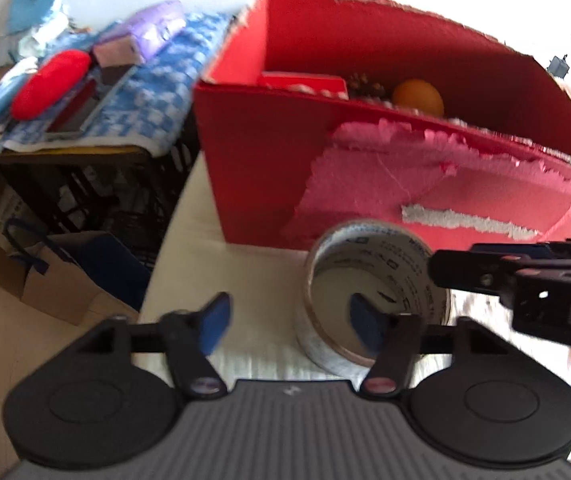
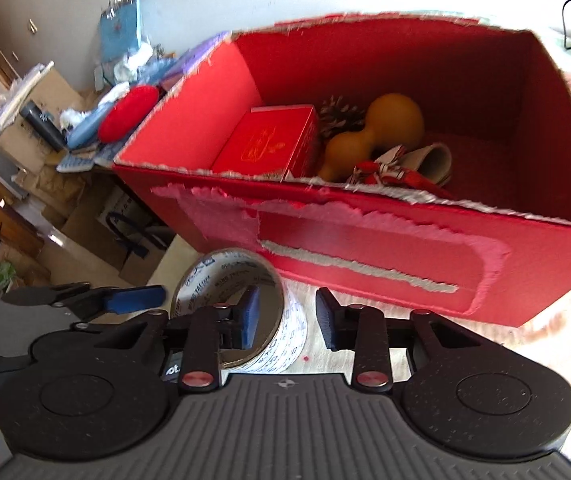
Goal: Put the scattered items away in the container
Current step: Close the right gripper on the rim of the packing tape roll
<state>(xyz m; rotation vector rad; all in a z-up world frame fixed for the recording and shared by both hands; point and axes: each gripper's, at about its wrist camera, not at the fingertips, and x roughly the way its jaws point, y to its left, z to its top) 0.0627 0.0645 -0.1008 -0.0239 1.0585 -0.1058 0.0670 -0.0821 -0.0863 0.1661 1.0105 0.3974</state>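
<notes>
Looking out from the right gripper first: its 2 blue-padded fingers are spread apart with nothing between them, and the left one sits inside the hollow core of the white printed roll of packing tape, so the roll's wall runs between the fingers. The roll lies on its flat side on the pale tabletop, hole facing up, just in front of the box. The left gripper is also released, and its right finger looks like it dips into the same core from the other side, though the blur makes that hard to swear to. So both grippers crowd 1 roll; my guess is the right one is better placed to close across the wall and lift. Straight ahead of both, and right beside the tape, is the big red cardboard box with the torn pink front, open at the top. Inside it already: a small red gift box with gold print, a tan gourd-shaped thing, a pine cone behind it, and a rolled red-and-white patterned cloth. Tape has to go up and over that ragged front edge, so clearance is the bit to watch.
</notes>
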